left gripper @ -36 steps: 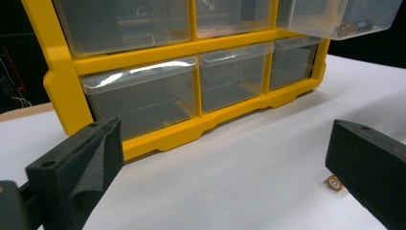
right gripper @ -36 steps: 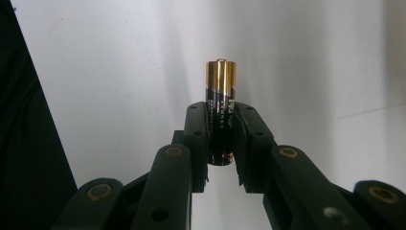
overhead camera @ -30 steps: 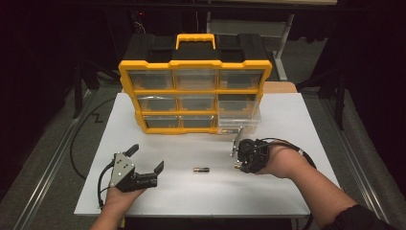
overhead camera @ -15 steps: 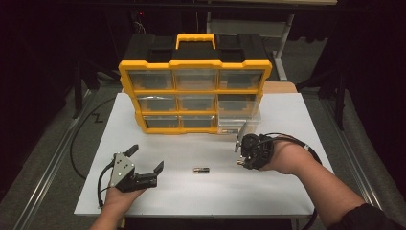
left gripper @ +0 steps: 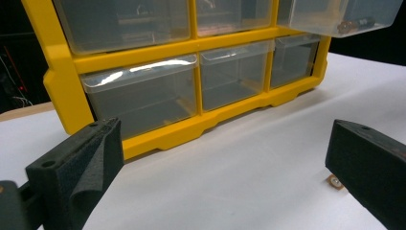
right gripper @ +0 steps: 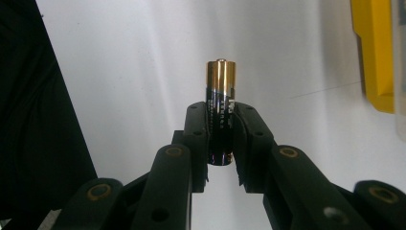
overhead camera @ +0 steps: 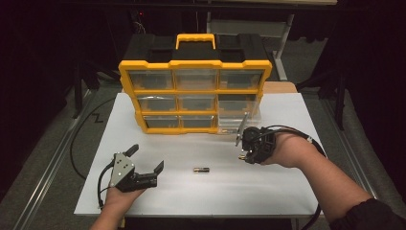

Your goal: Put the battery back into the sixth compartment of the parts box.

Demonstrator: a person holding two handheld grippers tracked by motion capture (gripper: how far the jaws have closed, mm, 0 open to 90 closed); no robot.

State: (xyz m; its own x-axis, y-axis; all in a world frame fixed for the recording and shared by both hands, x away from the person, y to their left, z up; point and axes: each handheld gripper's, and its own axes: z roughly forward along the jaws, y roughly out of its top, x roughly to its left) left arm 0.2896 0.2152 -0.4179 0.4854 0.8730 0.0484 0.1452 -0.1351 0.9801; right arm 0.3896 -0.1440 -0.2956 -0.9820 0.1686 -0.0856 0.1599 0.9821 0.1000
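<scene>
The right tongs [right gripper: 221, 139] are gripping a battery [right gripper: 220, 103] between their black jaws, closed tight on its dark lower body so that the copper-coloured end with its small round cap is sticking out past the jaw tips; the battery's long axis is running in line with the jaws, pointing away from the hand. It is a smooth, glossy cylinder, black below and metallic copper above. In the high view the right tongs [overhead camera: 242, 148] are hovering above the white table [overhead camera: 297, 115], just in front of the lower right corner of the organiser [overhead camera: 194, 98], a yellow plastic frame with clear, boxy drawers and a black back. One clear drawer [overhead camera: 234, 122] at the lower right is standing pulled out, near the tongs. A second battery [overhead camera: 201, 169] is lying flat on the matte table between the two hands, its long axis running left to right. The left tongs [overhead camera: 146, 158] are resting low at the near left with their jaws spread wide and nothing between them; their pads [left gripper: 91, 158] are looking rough and foam-like.
</scene>
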